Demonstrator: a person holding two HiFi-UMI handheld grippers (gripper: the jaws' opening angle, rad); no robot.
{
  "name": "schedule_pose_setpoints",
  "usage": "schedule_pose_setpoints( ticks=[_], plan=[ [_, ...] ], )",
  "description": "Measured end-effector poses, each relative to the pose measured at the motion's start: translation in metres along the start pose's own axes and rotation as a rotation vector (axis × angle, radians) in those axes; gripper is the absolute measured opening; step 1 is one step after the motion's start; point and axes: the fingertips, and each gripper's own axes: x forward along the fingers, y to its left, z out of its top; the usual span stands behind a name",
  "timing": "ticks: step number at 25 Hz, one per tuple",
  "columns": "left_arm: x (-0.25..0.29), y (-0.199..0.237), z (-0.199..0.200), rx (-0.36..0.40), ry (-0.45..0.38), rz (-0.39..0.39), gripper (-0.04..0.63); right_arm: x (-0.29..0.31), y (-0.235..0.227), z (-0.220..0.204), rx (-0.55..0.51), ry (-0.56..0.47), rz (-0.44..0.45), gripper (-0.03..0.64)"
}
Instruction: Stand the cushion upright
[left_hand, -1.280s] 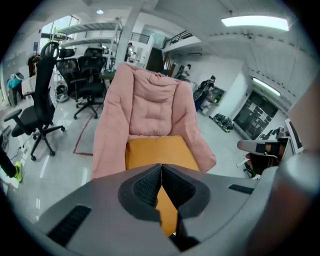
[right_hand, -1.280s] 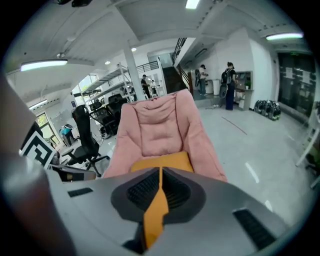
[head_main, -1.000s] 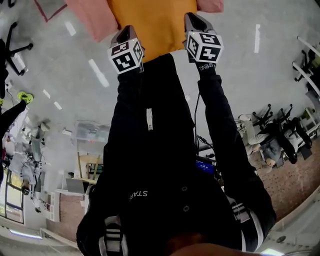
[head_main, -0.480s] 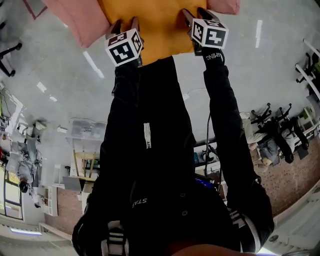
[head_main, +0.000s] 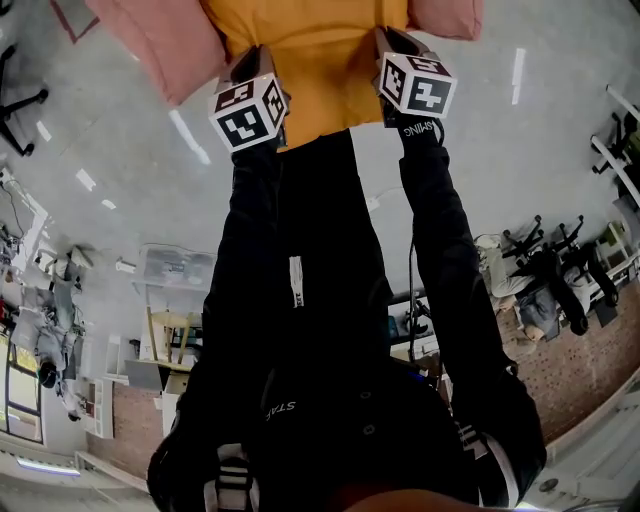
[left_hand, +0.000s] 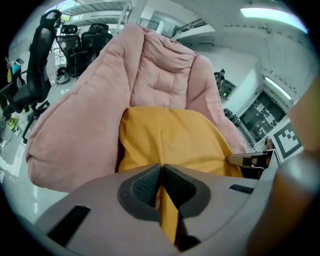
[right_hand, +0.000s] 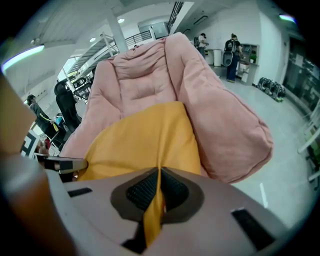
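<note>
The orange cushion sits in the hollow of a pink padded chair, between the chair's two thick arms and below its quilted backrest. Its near edge is at the front edge of the seat. Whether it lies flat or leans on the backrest is hard to tell through the wide lens.

The left hand-held gripper has just been closing its jaws, and a fold of the cushion's orange cover is pinched between the ribbed pads at the near left corner. The right hand-held gripper has likewise just been closing, and it clamps a fold at the near right corner. The cushion stretches away from both toward the backrest.

Only the two gripper views show the whole chair and the pinched fabric. The head view shows just a strip of cushion and chair at its top edge, with both marker cubes over the cushion's near edge and black sleeves reaching to them above the grey floor. Each gripper view catches the other gripper at its side.
</note>
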Motion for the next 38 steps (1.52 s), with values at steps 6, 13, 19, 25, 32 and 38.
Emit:
schedule_pose_setpoints(
  ticks=[6, 13, 19, 25, 32, 38],
  plan=[
    [-0.034, -0.001, 0.028, -0.020, -0.060, -0.019, 0.008, -0.036, 0.017, 0.023, 0.014, -0.091, -0.007, 0.023],
    [-0.086, -0.029, 0.067, -0.026, -0.118, -0.055, 0.006, -0.097, 0.023, 0.059, 0.036, -0.157, -0.019, 0.023],
    [-0.139, -0.047, 0.131, 0.003, -0.235, -0.061, 0.006, -0.144, 0.040, 0.117, 0.040, -0.267, -0.018, 0.023],
    [-0.154, -0.049, 0.225, 0.042, -0.363, -0.064, 0.006, -0.156, 0.056, 0.208, 0.032, -0.391, -0.007, 0.023],
    [-0.154, -0.050, 0.326, 0.069, -0.501, -0.044, 0.006, -0.149, 0.065, 0.307, 0.009, -0.504, -0.009, 0.023],
    [-0.159, -0.045, 0.409, 0.093, -0.633, -0.041, 0.006, -0.143, 0.079, 0.390, -0.021, -0.613, -0.010, 0.023]
  ],
)
